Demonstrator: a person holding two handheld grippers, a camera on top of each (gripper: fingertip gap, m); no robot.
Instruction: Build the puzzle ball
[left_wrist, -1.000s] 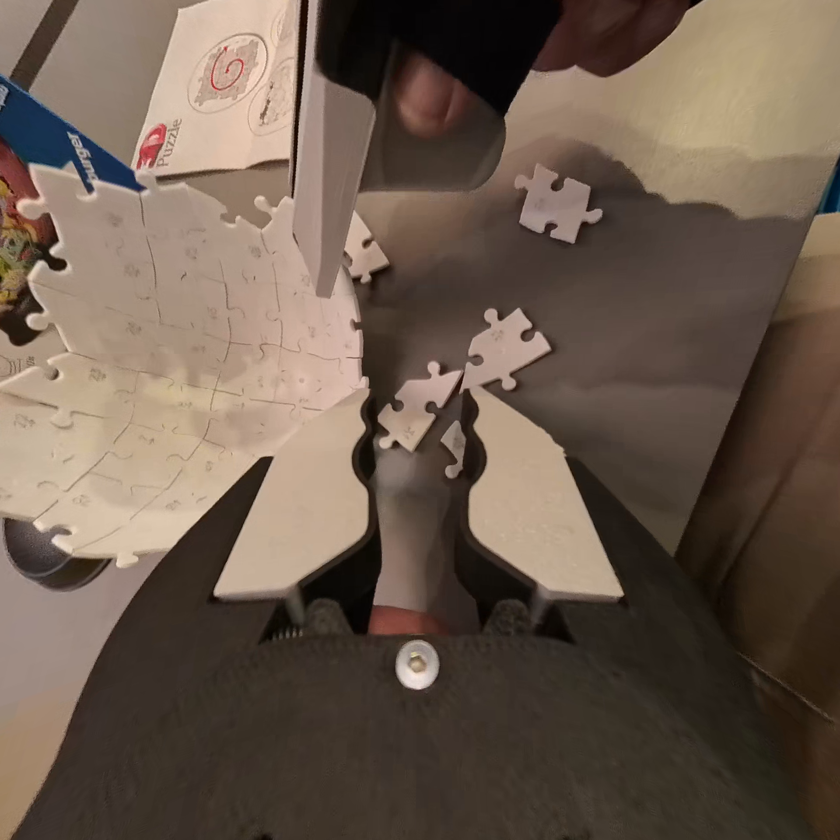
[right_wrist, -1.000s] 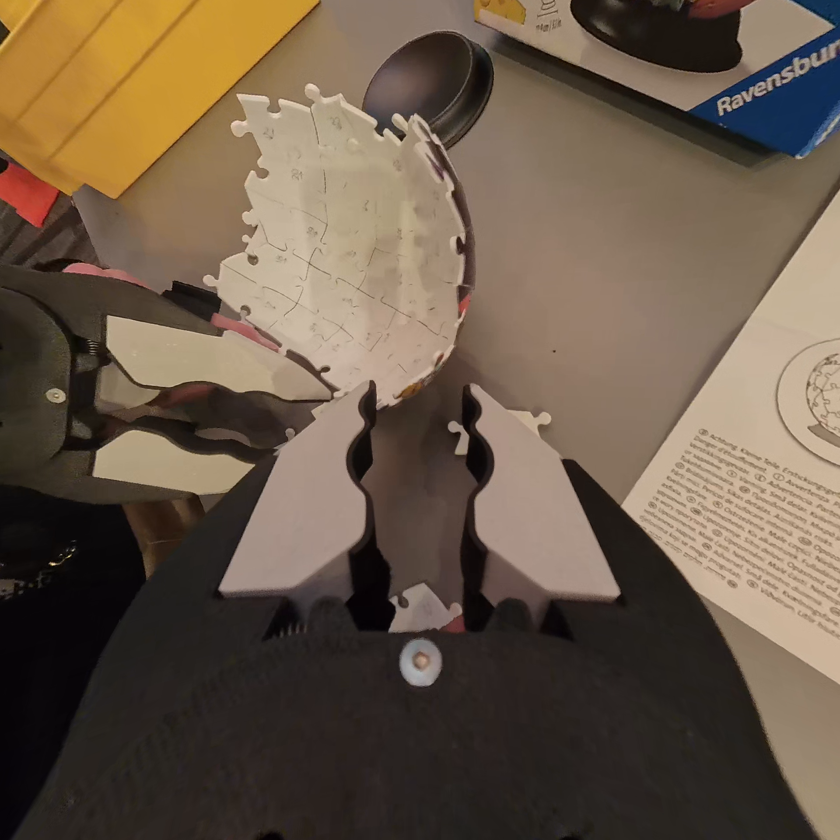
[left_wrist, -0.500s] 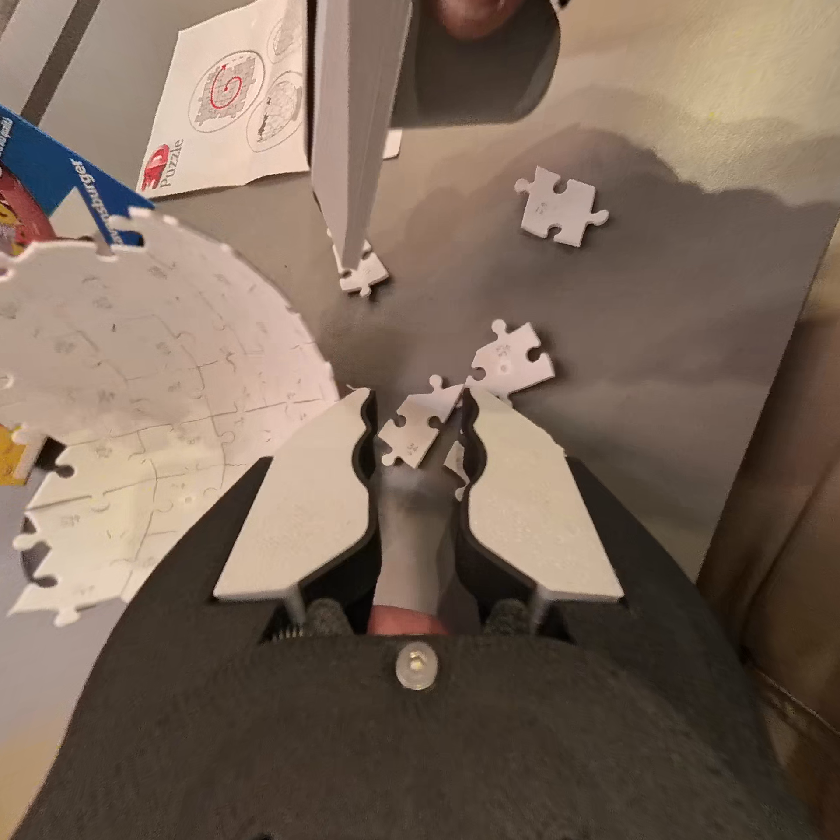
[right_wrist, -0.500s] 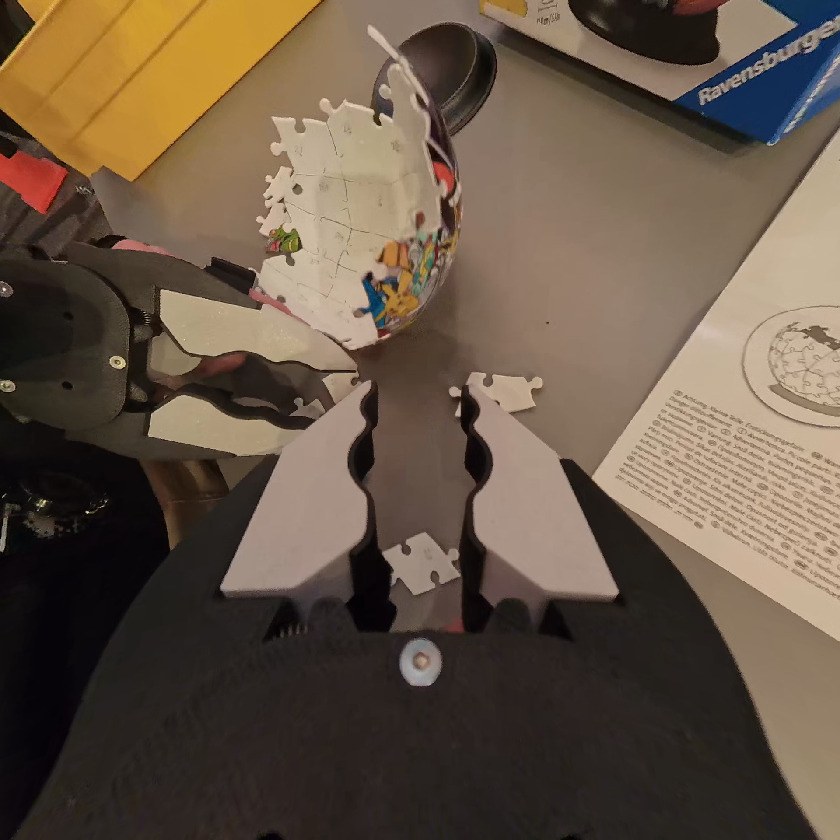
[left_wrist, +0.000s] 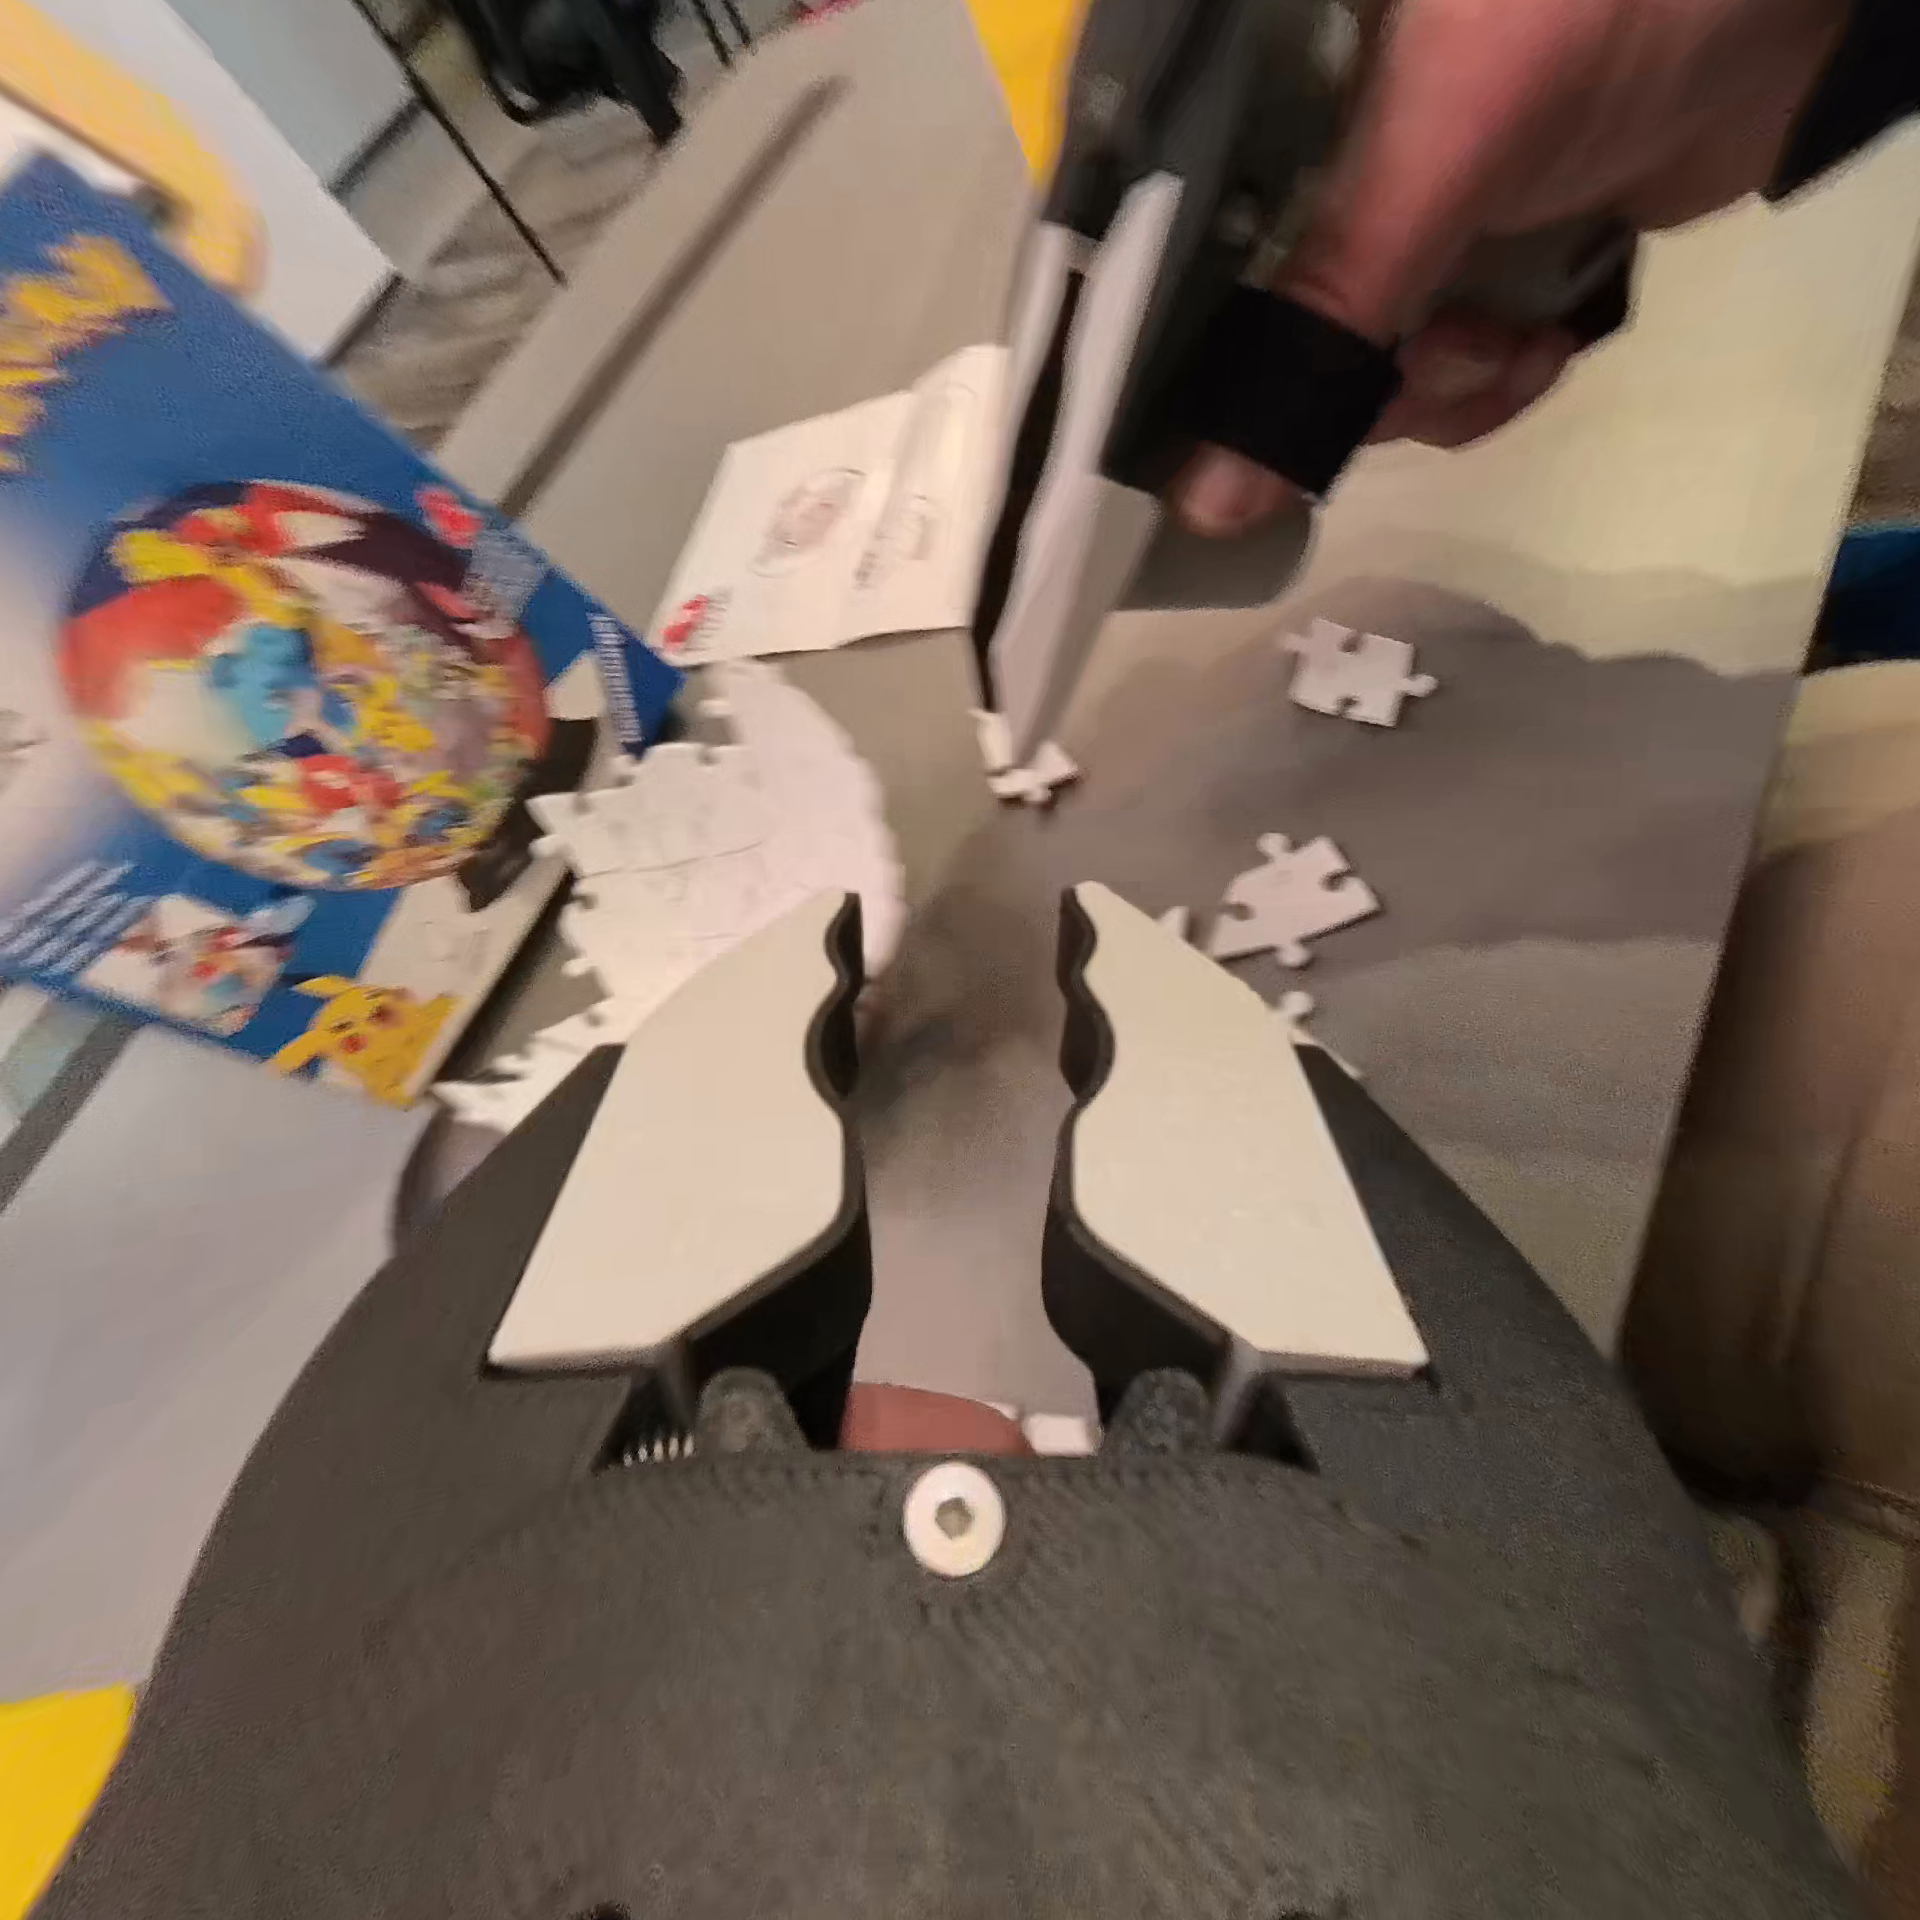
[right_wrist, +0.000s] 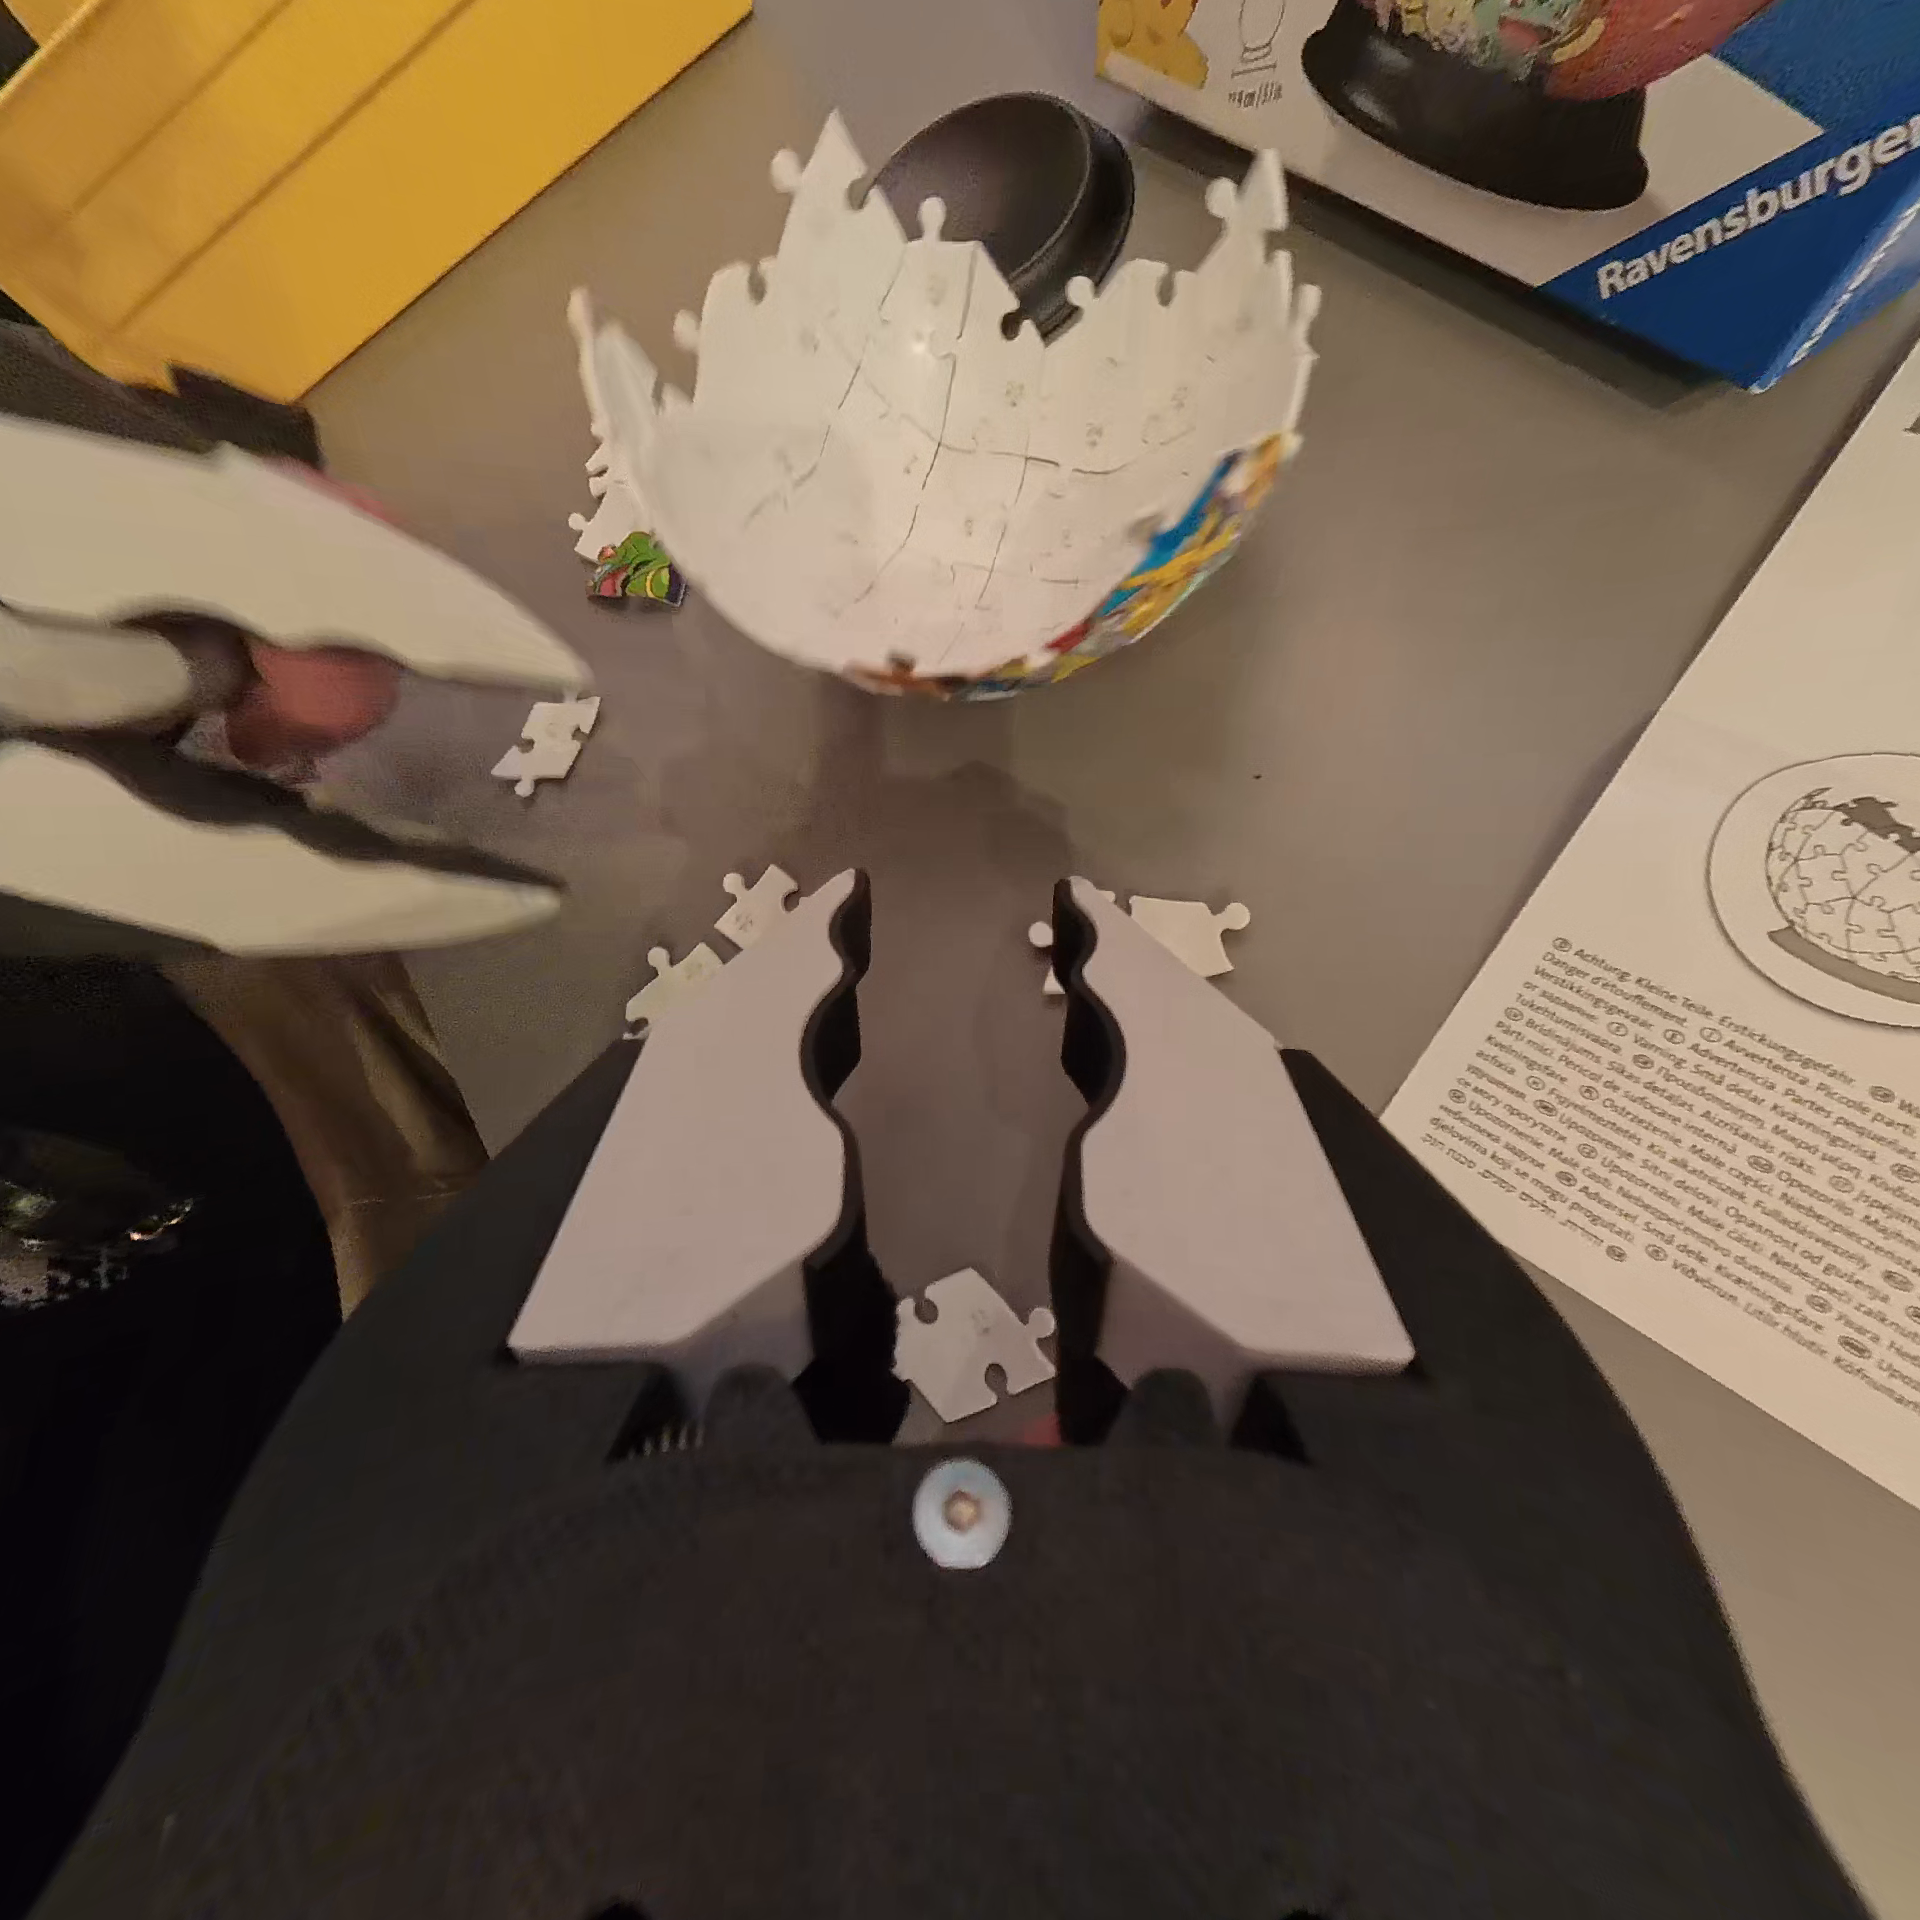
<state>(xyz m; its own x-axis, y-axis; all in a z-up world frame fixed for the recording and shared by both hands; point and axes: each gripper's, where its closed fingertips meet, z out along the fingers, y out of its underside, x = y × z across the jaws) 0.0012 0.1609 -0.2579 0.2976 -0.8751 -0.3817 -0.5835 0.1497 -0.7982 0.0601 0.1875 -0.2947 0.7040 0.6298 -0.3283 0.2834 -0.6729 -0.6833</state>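
Both my left hand-held gripper (left_wrist: 958, 920) and right hand-held gripper (right_wrist: 961, 902) are hanging open, empty. The half-built puzzle ball (right_wrist: 966, 488) is sitting on the tabletop (right_wrist: 1455, 582); I judge it light and fragile, best held at its lower shell.

dim warm light, soft shadows, motion blur, wide-angle edge distortion.

I look down on a smooth grey tabletop (right_wrist: 1403, 665) that takes a soft sheen from the light and carries dark, soft-edged shadows (left_wrist: 1455, 831) on its right part. On the far left lies a flat yellow surface (right_wrist: 312, 156). Beyond the table's far edge I make out thin dark furniture legs (left_wrist: 488, 177) on a pale floor (left_wrist: 457, 239), all blurred.
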